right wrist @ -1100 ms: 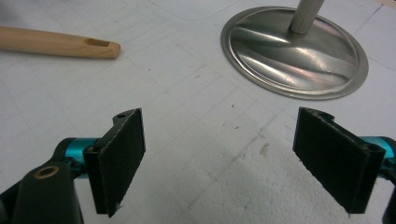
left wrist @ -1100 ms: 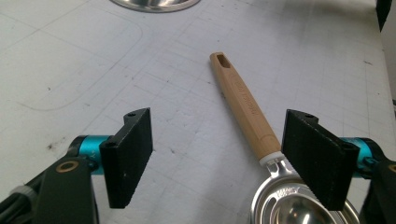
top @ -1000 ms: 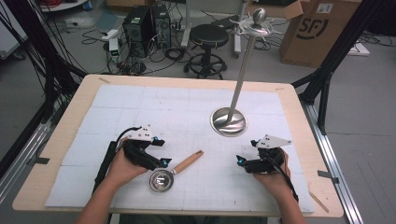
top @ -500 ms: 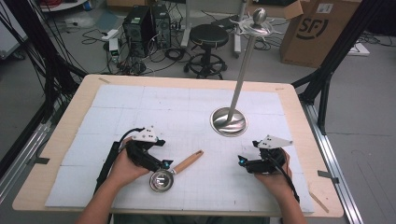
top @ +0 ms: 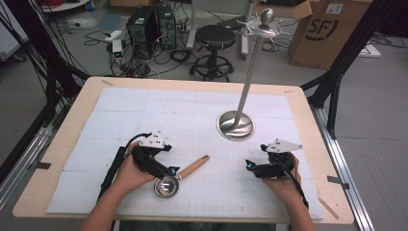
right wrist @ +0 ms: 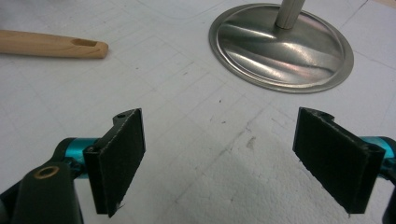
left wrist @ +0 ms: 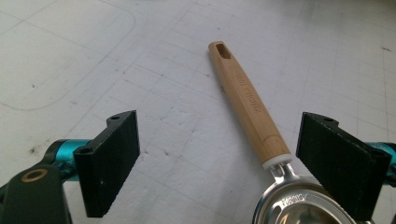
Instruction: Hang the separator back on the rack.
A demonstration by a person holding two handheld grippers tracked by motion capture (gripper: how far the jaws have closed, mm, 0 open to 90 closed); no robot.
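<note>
A small metal scoop with a wooden handle lies on the white mat near the front. My left gripper is right at it. In the left gripper view the jaws have just been opening and stand wide. The handle and bowl rim lie between them, close to the right pad, and neither pad touches them. My right gripper rests open on the mat to the right, with nothing between its jaws.
A tall metal stand with a round base and a thin pole rises behind the right gripper; its base is just ahead of those jaws. The handle's end lies off to the left. The wooden table edge frames the mat.
</note>
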